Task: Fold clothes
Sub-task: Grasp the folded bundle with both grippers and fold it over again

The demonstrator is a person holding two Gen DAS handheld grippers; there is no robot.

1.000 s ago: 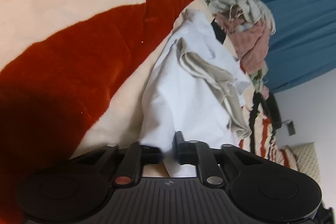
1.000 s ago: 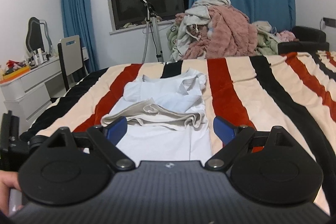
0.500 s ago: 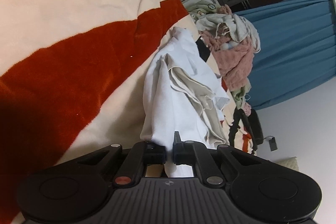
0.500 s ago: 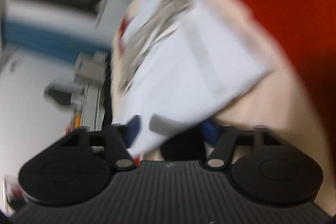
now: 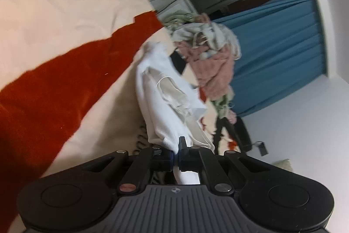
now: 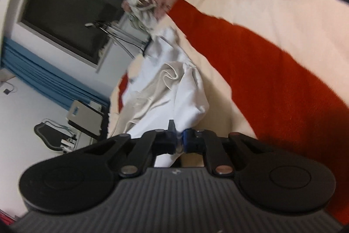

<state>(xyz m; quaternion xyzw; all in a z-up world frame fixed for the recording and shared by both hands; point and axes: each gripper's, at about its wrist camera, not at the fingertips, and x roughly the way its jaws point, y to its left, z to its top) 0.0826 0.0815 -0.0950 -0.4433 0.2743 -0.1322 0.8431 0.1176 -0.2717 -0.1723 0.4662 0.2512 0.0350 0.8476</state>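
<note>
Both grippers are pinched tight on the near hem of the white garment; the left gripper has a fold of the cloth squeezed between its pads, and the right gripper, whose jaws have just been closing, now clamps the other corner with a tuft of fabric sticking out behind the pads. The garment lies along a cream band of the striped blanket on the bed, bunched and drawn toward the grippers, with a beige piece rumpled on top of it; whether that beige cloth is a separate item or part of the same one, I cannot tell. Farther back sits a heap of unfolded laundry, close to the garment's far end.

The risks from here, as I judge them: each grip looks shallow, on a thin edge of cloth, so a sharp lift could slip a corner free and spoil the fold; the loose beige piece may slide off or get trapped inside the fold when the hem is carried over; uneven pulling by the two hands would skew the crease; and a long sweep could drag the far end into the heap.
</note>
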